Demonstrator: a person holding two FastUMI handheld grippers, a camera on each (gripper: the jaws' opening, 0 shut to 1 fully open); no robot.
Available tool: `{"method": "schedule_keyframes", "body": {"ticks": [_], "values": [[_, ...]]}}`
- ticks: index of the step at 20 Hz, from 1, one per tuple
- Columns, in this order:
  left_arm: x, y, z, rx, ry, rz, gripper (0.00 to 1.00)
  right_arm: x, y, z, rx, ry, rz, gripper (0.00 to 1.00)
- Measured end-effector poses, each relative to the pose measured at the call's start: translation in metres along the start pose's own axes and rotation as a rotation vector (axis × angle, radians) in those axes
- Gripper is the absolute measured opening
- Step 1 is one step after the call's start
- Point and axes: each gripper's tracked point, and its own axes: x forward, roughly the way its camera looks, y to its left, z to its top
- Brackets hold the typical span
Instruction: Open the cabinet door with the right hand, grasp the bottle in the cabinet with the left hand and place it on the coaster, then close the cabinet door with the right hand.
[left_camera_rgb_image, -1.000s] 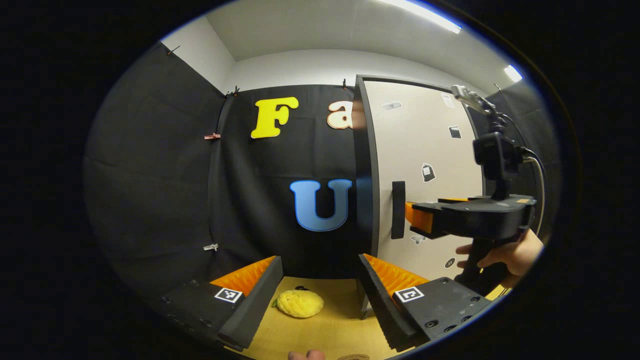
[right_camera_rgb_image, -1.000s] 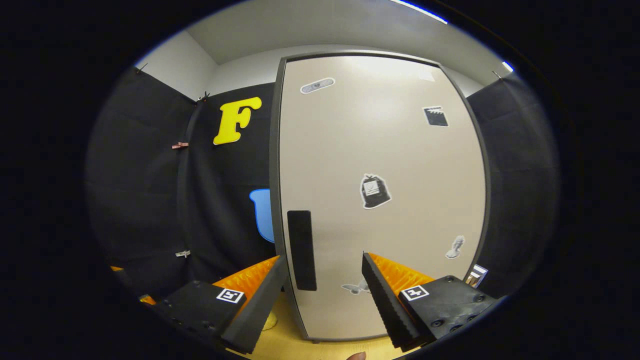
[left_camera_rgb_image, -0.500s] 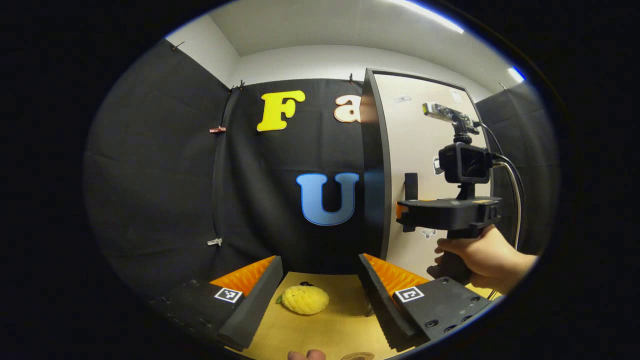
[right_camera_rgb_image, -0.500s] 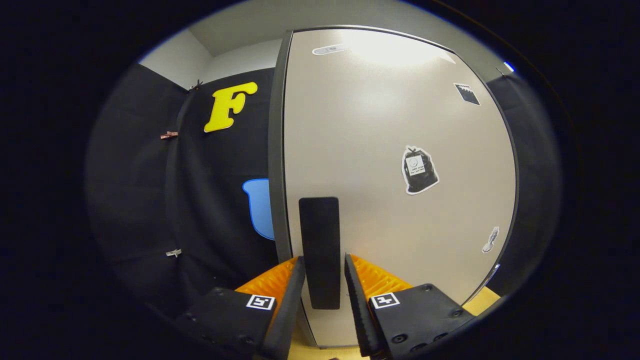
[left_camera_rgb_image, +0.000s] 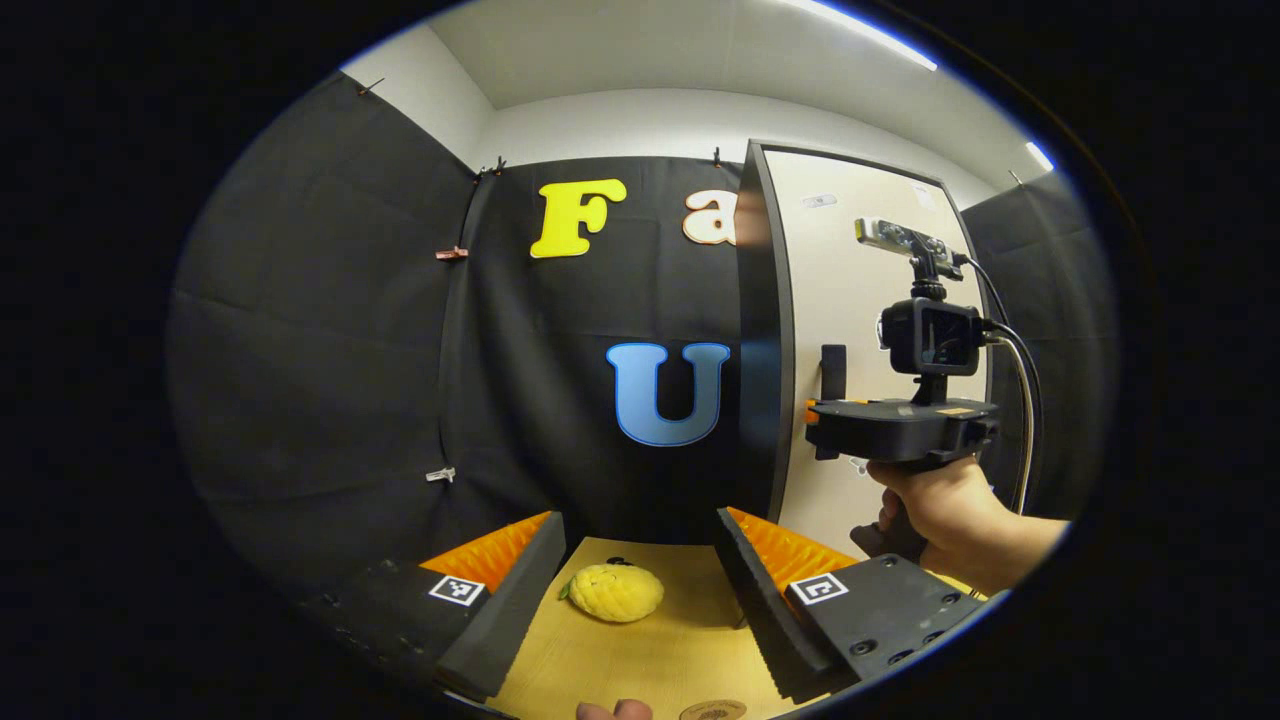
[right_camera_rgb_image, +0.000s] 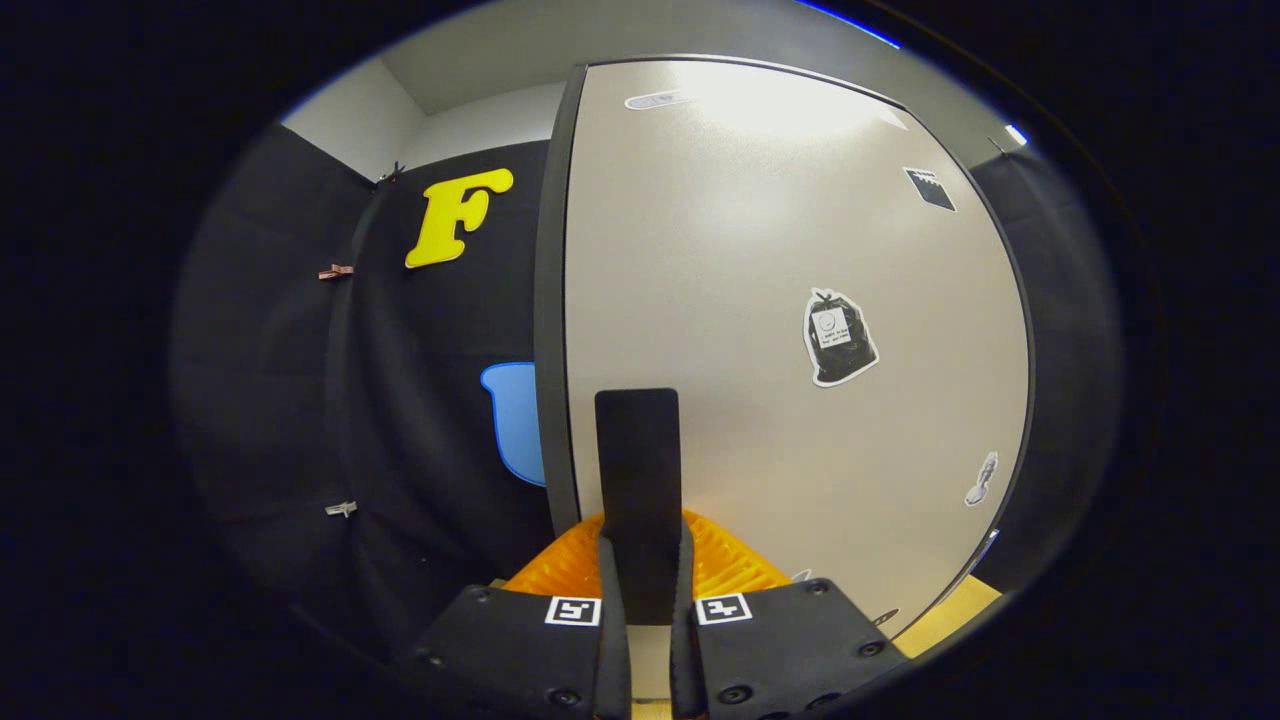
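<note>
**Only the handle has been gripped; the door is not yet opened**

Firstly, in the left gripper view, the left gripper (left_camera_rgb_image: 640, 590) is seen held low over the tabletop (left_camera_rgb_image: 650, 660), its fingers spread wide apart with nothing between them. A yellow plush fruit (left_camera_rgb_image: 611, 591) lies on the tabletop between and beyond the fingers. At the bottom edge a round disc, judged to be the coaster (left_camera_rgb_image: 712, 711), is partly seen. To the right, the cabinet door (left_camera_rgb_image: 860, 330) is shown closed, and the right gripper (left_camera_rgb_image: 815, 420) is held level against it by a hand (left_camera_rgb_image: 950, 510), fingers at the handle (left_camera_rgb_image: 833, 372). The bottle is presumably behind the door.

Next, in the right gripper view, the right gripper (right_camera_rgb_image: 648, 590) is pointed straight at the door (right_camera_rgb_image: 780, 300), and its fingers are clamped on the lower part of the upright handle (right_camera_rgb_image: 638, 470), one on each side.

By judgement, the task is at its first step: the door remains to be pulled open, the bottle to be fetched and set on the coaster, and the door to be closed.
</note>
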Motion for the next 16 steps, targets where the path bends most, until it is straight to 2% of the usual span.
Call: {"method": "schedule_keyframes", "body": {"ticks": [5,8,13,16], "values": [[-0.003,-0.001,0.006,0.014,-0.004,0.007,0.95,-0.030,0.002,0.003,0.003,0.016,0.078,0.19],[-0.028,-0.011,0.006,0.015,-0.009,0.010,0.95,-0.053,-0.003,0.006,0.009,0.023,0.121,0.19],[-0.045,-0.021,0.011,0.022,-0.018,0.016,0.95,-0.096,-0.015,0.010,0.021,0.023,0.163,0.19],[-0.055,-0.028,0.015,0.028,-0.023,0.021,0.95,-0.106,-0.019,0.012,0.024,0.025,0.191,0.19]]}}
